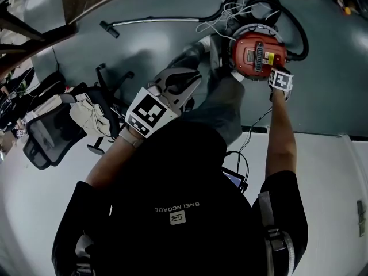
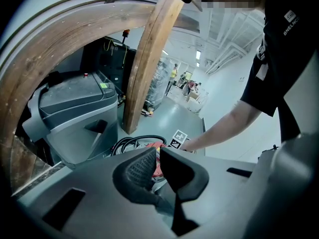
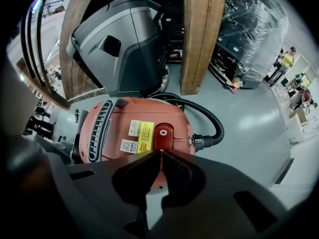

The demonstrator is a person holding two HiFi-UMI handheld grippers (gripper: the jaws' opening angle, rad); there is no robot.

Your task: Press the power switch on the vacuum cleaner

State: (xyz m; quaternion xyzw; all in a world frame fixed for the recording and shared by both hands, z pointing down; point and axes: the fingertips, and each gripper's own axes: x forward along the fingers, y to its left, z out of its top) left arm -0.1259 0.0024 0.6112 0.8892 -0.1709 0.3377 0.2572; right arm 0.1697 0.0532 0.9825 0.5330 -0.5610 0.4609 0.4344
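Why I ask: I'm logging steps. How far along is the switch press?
Done: the right gripper, fingers shut, is lined up just short of the power switch on the vacuum cleaner. In hand: the approach. Left: the press itself; no contact shows. The left gripper is idle.

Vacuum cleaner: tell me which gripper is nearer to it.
Right. The right gripper hangs close to the vacuum cleaner, jaws shut, aimed at its power switch. The left gripper is farther off, to its left in the head view.

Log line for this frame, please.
phase: pre-press | right tongs: shut, tips just short of power switch on red vacuum cleaner, contact unclear | left tongs: shut, empty
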